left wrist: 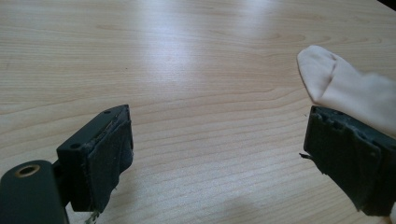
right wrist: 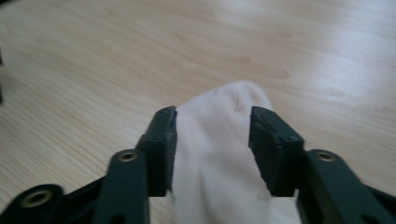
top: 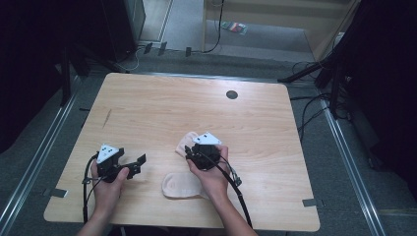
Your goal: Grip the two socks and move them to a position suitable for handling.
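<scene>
Two pale cream socks lie on the wooden table. One sock lies mid-table, its rounded toe pointing away from me. My right gripper is over it. In the right gripper view the sock fills the gap between the jaws, and the right gripper is shut on it. The other sock lies flat by the front edge, below the right hand. My left gripper rests at the front left, with its jaws wide apart and empty. In the left gripper view, the left gripper has a sock beyond its right jaw.
A small black round grommet sits in the tabletop at the back. Cables trail from both grippers over the front edge. Dark stands and cables crowd the floor to the right of the table.
</scene>
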`<state>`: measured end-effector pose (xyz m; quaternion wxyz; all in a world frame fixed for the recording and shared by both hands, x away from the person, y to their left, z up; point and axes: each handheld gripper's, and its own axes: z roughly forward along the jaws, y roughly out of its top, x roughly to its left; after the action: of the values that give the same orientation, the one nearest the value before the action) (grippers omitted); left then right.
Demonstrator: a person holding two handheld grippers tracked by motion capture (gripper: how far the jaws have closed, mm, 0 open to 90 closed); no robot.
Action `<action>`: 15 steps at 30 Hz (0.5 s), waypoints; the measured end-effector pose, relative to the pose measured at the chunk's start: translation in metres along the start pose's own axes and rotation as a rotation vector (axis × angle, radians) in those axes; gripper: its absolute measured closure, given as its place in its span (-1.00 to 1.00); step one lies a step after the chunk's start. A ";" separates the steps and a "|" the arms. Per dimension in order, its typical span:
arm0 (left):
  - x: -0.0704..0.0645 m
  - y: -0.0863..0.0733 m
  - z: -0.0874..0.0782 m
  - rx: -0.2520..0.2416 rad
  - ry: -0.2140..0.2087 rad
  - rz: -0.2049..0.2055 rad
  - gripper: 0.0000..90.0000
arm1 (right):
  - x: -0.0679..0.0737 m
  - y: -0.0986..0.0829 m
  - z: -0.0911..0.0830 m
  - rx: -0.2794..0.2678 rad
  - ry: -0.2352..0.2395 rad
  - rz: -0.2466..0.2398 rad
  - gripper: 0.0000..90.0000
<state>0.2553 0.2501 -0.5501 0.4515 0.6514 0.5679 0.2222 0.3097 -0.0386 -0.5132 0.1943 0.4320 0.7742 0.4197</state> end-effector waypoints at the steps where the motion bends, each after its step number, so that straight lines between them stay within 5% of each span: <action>1: 0.000 0.000 0.000 0.001 -0.001 -0.001 -0.81 | -0.002 0.002 -0.003 -0.017 0.006 0.016 0.08; 6: 0.000 0.000 0.001 -0.001 -0.001 0.003 -0.81 | -0.018 0.011 -0.011 -0.063 0.052 0.021 0.34; 10: 0.000 0.000 0.001 0.001 -0.002 0.003 -0.81 | -0.022 0.008 -0.005 0.000 0.071 -0.060 0.49; 15: -0.001 0.000 0.001 0.006 0.000 0.011 -0.81 | -0.028 -0.001 0.012 0.093 0.080 -0.096 0.41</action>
<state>0.2559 0.2493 -0.5504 0.4484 0.6558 0.5649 0.2233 0.3328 -0.0562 -0.5229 0.1629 0.3858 0.8198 0.3905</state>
